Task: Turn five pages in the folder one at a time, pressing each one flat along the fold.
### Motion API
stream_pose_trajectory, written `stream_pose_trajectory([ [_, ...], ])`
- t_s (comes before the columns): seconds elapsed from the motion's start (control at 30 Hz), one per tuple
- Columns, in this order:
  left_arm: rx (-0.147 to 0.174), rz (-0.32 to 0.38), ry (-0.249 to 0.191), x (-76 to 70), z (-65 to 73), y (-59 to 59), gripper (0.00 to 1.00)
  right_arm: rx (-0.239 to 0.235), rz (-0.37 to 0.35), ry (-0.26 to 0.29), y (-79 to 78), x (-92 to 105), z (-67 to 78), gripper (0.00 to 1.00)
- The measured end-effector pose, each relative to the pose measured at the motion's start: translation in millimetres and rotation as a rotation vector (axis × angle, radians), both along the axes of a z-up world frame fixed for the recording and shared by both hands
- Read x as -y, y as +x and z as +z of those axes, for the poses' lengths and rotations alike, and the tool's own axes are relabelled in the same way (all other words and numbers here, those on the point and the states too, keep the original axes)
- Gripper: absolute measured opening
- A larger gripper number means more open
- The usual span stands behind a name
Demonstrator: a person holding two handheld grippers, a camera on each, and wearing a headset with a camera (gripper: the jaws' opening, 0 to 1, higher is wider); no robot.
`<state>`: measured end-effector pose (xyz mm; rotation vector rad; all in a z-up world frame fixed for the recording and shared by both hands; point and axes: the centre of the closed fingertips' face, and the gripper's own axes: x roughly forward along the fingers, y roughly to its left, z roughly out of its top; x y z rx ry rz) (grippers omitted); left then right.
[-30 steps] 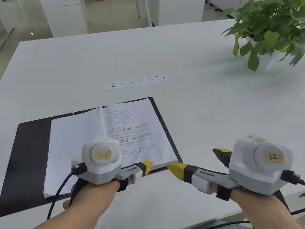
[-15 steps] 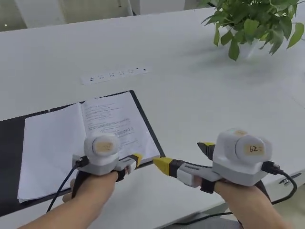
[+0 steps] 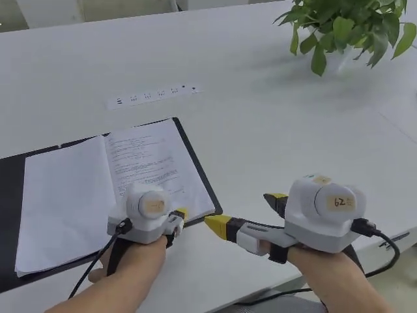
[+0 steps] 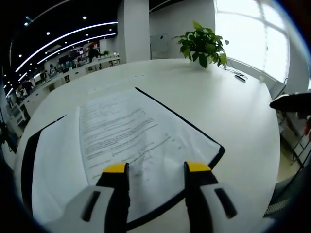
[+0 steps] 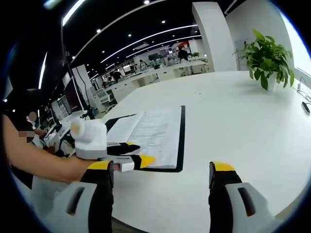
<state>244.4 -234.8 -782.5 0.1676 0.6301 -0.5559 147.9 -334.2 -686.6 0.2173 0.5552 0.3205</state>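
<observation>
The left gripper (image 4: 156, 170) is held with its yellow-tipped jaws apart and nothing between them, aimed over the near edge of the printed page (image 4: 131, 131); whether the page is touched cannot be told; the right gripper (image 3: 247, 212) is held just beside it, off the folder, jaws spread wide and empty, pointed leftward; the black folder (image 3: 9, 208) is laid open and flat on the white table (image 3: 273, 130); its long axis is oriented left to right, while its fold is pointed away, leaning slightly left; a blank page (image 3: 62, 202) is seen left of the fold; a socket strip (image 3: 153, 96) is set beyond the folder; a potted plant (image 3: 345, 26) is placed far right.
</observation>
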Motion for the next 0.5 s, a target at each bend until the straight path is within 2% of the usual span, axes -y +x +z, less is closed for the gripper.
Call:
stream_pose_trajectory([
  [0.1,0.011,-0.008,0.003,-2.3,0.2,0.1,0.34,-0.001,0.004,0.002,1.1,-0.9,-0.7,0.8],
  [0.17,0.016,-0.014,0.001,-2.8,-0.5,0.9,0.33,-0.004,0.007,0.001,1.5,-1.8,-1.4,0.8],
  [0.37,0.027,-0.018,0.0,-5.3,0.3,2.7,0.21,-0.015,0.03,0.001,4.5,-8.2,-5.5,0.8],
  [0.4,0.03,-0.008,0.005,-8.9,0.1,5.2,0.14,-0.015,0.036,0.002,5.1,-9.7,-6.0,0.8],
  [0.43,0.041,0.007,0.033,-16.9,-0.2,11.4,0.09,-0.016,0.038,0.004,5.8,-10.3,-6.3,0.8],
  [0.47,0.027,-0.003,0.016,-15.1,-0.8,10.9,0.06,-0.017,0.041,0.006,6.8,-11.0,-7.0,0.8],
  [0.5,0.03,-0.03,0.035,-14.1,-0.5,9.1,0.06,-0.02,0.046,0.012,8.3,-12.7,-8.0,0.79],
])
